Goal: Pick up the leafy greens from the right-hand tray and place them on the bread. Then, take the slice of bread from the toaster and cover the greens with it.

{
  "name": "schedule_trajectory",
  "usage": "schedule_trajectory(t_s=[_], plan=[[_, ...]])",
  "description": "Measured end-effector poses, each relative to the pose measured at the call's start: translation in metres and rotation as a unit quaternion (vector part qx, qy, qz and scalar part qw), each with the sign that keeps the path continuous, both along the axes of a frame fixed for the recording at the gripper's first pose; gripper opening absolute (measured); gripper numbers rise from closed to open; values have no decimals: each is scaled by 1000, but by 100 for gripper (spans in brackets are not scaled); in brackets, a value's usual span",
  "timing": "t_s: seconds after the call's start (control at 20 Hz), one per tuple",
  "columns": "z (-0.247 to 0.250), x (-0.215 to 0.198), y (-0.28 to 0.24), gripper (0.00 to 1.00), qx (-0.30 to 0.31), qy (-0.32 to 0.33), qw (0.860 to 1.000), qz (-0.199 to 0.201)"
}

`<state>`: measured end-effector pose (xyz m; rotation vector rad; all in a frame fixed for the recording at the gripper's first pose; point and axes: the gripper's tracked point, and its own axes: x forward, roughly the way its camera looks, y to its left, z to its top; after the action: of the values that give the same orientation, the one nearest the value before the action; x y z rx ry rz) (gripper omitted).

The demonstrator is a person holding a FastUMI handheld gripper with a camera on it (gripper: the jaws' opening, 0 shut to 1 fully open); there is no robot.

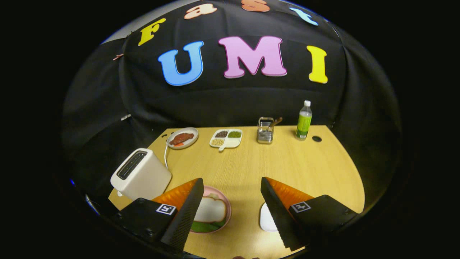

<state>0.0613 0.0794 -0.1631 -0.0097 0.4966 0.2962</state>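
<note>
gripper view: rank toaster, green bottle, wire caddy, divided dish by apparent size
1. Toaster, nearest, so apparent size only.
2. Divided dish and green bottle: alike, unranked.
3. Wire caddy.
Gripper open, over the table.

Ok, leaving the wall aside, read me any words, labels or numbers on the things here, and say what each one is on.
Green bottle: it has a label, but it is too small to read.
Square markers on the gripper: coded patterns, no words. Its fingers are spread open over the table.
Toaster: no writing visible.
So nothing here is readable.
</note>
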Motion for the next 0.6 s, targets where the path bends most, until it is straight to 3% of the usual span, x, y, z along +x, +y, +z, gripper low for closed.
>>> schedule_trajectory(t_s=[0.25, 0.6], plan=[[88, 1, -21, 99, -6, -89, 996, 12], [132, -19, -82, 99, 19, -131, 991, -9]])
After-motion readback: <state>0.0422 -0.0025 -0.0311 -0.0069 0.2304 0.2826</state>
